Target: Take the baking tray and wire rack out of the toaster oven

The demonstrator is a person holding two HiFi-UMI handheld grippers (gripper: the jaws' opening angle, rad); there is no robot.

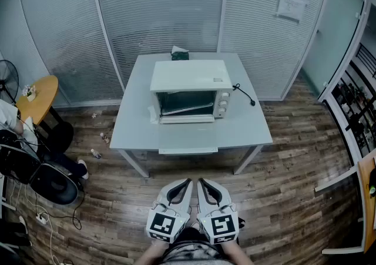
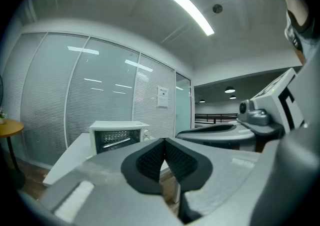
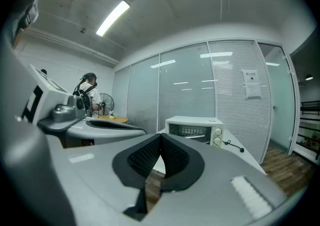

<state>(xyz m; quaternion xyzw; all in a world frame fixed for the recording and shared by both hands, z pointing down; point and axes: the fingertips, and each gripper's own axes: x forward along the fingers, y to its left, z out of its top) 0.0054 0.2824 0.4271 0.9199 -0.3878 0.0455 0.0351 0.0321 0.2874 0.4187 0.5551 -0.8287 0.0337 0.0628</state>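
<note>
The white toaster oven [image 1: 188, 90] stands mid-table with its door [image 1: 187, 119] folded down. Inside its dark cavity a bright wire rack [image 1: 189, 107] runs across; I cannot make out the baking tray there. The oven also shows far ahead in the left gripper view [image 2: 119, 137] and the right gripper view [image 3: 195, 131]. My left gripper [image 1: 187, 183] [image 2: 165, 142] and right gripper [image 1: 202, 183] [image 3: 160, 137] hang side by side over the wooden floor, well short of the table. Both are shut, pads together, with nothing between them.
The grey table [image 1: 247, 123] carries the oven's power cord [image 1: 245, 94], a dark object [image 1: 180, 53] behind the oven and a flat pale strip [image 1: 188, 151] at its front edge. At left stand a round wooden table [image 1: 38, 96], a fan [image 1: 7, 79] and chairs [image 1: 53, 184]. Glass partitions close the back.
</note>
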